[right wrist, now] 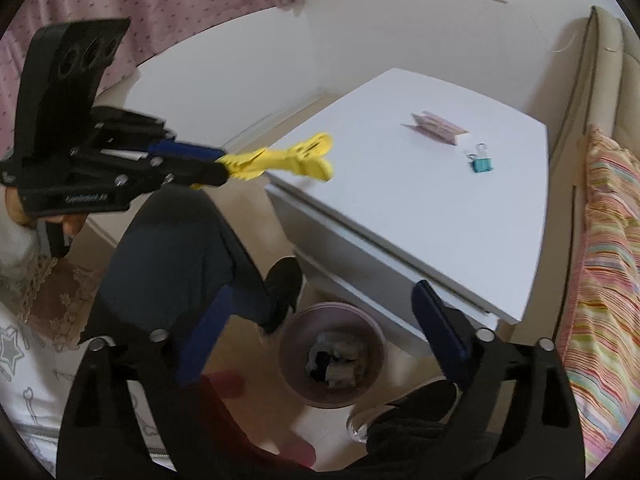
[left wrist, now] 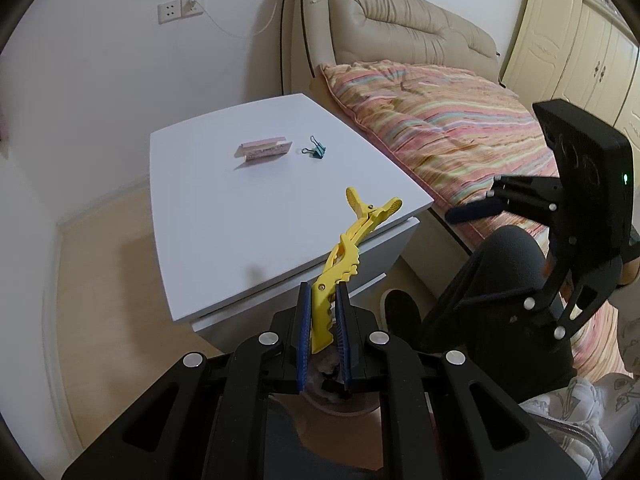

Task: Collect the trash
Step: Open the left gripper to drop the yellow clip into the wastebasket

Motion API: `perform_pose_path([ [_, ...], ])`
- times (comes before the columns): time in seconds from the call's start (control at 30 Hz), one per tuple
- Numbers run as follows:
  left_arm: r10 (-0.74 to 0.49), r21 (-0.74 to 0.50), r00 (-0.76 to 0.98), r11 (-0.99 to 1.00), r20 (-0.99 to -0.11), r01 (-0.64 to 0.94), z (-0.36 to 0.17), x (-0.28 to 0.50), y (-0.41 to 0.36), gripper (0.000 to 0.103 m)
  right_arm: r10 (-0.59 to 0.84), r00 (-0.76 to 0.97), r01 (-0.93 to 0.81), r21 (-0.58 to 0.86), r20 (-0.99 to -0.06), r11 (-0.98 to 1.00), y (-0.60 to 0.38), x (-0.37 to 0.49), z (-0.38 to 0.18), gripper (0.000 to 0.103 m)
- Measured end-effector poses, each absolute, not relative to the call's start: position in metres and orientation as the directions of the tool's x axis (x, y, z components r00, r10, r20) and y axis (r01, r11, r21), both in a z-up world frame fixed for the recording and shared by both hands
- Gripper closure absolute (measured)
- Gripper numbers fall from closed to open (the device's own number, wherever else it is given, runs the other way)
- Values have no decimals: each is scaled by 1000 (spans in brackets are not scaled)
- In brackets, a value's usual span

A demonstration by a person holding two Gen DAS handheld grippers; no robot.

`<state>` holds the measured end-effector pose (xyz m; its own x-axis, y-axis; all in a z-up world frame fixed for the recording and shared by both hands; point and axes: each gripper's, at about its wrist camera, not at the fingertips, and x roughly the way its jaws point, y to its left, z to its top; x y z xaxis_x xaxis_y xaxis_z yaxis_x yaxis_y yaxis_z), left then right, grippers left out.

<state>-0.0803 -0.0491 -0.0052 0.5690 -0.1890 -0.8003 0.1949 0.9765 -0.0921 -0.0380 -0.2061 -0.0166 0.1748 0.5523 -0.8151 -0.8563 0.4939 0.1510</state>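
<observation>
Pale lettering along the black side of the left gripper [right wrist: 218, 168], too blurred to read, faint print on the small pink packet [left wrist: 264, 151] on the white table [left wrist: 224, 240], also illegible, no other text readable

White table [right wrist: 400, 208] edge overhangs the bin [right wrist: 332, 356]; its mouth lies open beside it.

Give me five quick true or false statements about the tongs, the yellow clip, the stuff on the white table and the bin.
1. The left tongs are shut on the yellow clip. True.
2. The right tongs grip a binder clip. False: they are open and hold nothing.
3. The teal binder clip lies on the white table. True.
4. The pink bin stands on the table. False: it is on the floor.
5. The pink folded card is in the bin. False: it is on the table.
</observation>
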Motion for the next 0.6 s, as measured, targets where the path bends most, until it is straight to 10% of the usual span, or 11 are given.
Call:
perform_pose_path([
  [0.6,-190,-69,546,970,-816,235,-11,-80,-63,91,533,298,-777,123,-792,617,-242,-27,13,3],
])
